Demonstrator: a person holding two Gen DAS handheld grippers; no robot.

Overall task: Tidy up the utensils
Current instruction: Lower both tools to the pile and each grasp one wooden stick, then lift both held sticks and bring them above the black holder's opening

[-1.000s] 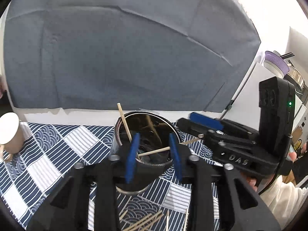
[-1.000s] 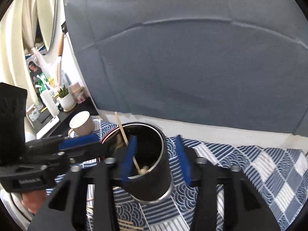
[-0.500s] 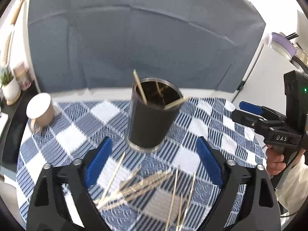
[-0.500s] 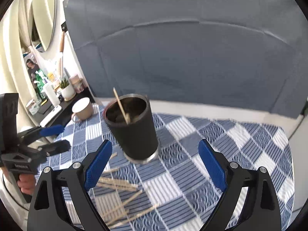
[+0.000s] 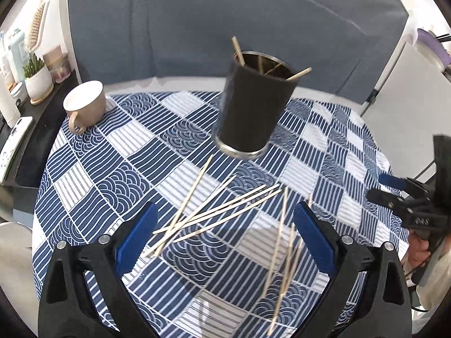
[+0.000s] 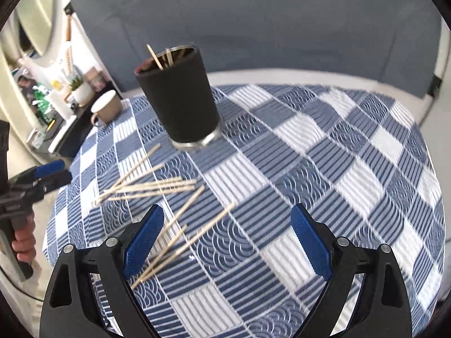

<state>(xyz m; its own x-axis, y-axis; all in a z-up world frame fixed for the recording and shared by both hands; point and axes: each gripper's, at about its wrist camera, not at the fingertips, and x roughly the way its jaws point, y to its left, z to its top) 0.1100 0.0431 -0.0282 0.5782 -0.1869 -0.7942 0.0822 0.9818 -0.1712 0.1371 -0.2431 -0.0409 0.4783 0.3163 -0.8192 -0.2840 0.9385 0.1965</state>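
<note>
A black metal-rimmed cup [image 5: 253, 109] [image 6: 180, 98] stands on the blue checked cloth with a few wooden sticks in it. Loose wooden sticks [image 5: 194, 188] [image 6: 149, 187] lie fanned on the cloth in front of the cup, with a second bunch [image 5: 279, 239] [image 6: 186, 239] nearer. My left gripper [image 5: 225, 208] hovers over the fan; its jaws are opening with nothing gripped. My right gripper [image 6: 227, 209] is open and empty, the nearer bunch by its left finger. Each gripper shows at the other view's edge: right gripper [image 5: 380, 190], left gripper [image 6: 56, 173].
A beige mug [image 5: 84, 104] [image 6: 107, 107] sits at the cloth's far left corner. Beyond it a dark shelf [image 5: 33, 129] carries a potted plant, jars and bottles. A grey backdrop stands behind the table. The cloth's right half [image 6: 338, 155] carries no objects.
Both grippers have drawn back from above the cup and tipped down toward the loose sticks. Their jaws went from narrow to wide. The stick between the left pads now leans in the cup.
</note>
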